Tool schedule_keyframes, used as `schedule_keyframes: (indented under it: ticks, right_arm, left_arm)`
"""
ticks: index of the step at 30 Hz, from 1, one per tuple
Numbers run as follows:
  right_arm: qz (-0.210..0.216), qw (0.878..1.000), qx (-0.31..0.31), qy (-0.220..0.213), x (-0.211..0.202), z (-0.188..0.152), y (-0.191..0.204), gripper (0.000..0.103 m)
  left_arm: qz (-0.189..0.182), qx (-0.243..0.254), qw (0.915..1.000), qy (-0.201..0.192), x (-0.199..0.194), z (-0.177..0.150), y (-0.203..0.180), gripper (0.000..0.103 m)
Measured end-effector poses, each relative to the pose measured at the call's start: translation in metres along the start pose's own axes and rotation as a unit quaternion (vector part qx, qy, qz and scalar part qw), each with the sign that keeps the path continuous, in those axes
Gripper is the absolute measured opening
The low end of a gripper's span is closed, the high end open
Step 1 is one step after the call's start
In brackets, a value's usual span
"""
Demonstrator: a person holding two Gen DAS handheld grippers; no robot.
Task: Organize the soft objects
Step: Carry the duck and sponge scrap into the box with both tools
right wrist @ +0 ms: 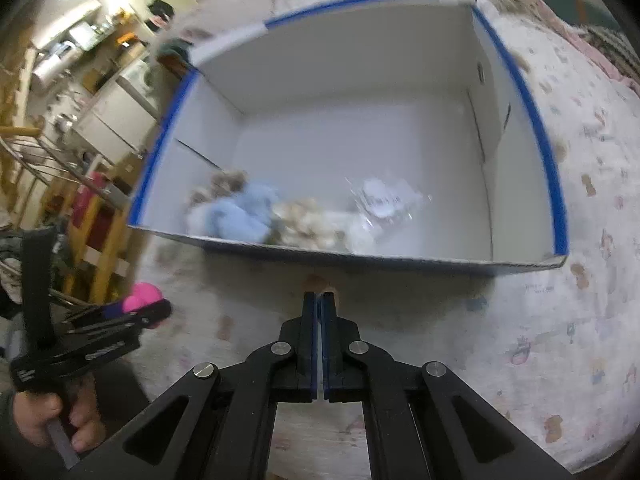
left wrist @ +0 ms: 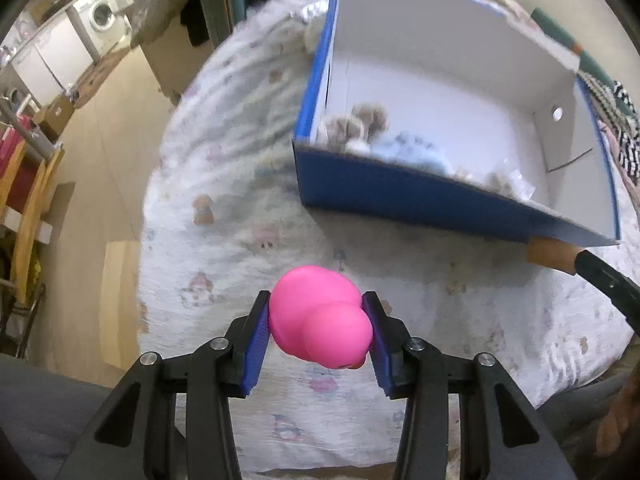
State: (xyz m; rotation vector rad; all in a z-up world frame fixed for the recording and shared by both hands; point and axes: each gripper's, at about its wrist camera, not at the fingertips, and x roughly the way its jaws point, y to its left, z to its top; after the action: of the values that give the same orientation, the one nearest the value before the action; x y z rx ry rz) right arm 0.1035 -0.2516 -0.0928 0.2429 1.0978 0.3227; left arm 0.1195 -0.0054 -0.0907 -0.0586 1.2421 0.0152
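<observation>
Gripping a pink toy [left wrist: 320,316], left gripper [left wrist: 318,312] faces the box [left wrist: 440,200].

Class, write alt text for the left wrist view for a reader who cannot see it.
The left hand-held gripper clamps a glossy pink rubber duck toy above a pale printed bedsheet. Ahead to the right sits an open blue cardboard box with white inside, holding blurred plush toys.

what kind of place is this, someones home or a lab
Most likely a lived-in home, seemingly a bed: a printed quilt under the blue box, a washing machine off to the side, and cluttered kitchen-style shelves beyond.
</observation>
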Motion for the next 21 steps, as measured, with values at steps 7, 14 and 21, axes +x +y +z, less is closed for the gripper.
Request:
schedule_keyframes:
  ticks: [7,14,21]
  right_arm:
    - [0.060,0.995,-0.021,-0.082,-0.048,0.015,0.013,0.003]
    - [0.073,0.989,-0.020,-0.128,-0.062,0.041,0.010,0.003]
    - [0.060,0.989,-0.005,-0.138,-0.049,0.064,-0.009,0.003]
  left_arm:
    - [0.000,0.013,0.9986,-0.052,-0.042,0.021,-0.009,0.041]
    - [0.012,0.035,0.9961,-0.080,-0.048,0.065,-0.022,0.041]
    - [0.017,0.072,0.9920,-0.103,-0.040,0.108,-0.047,0.041]
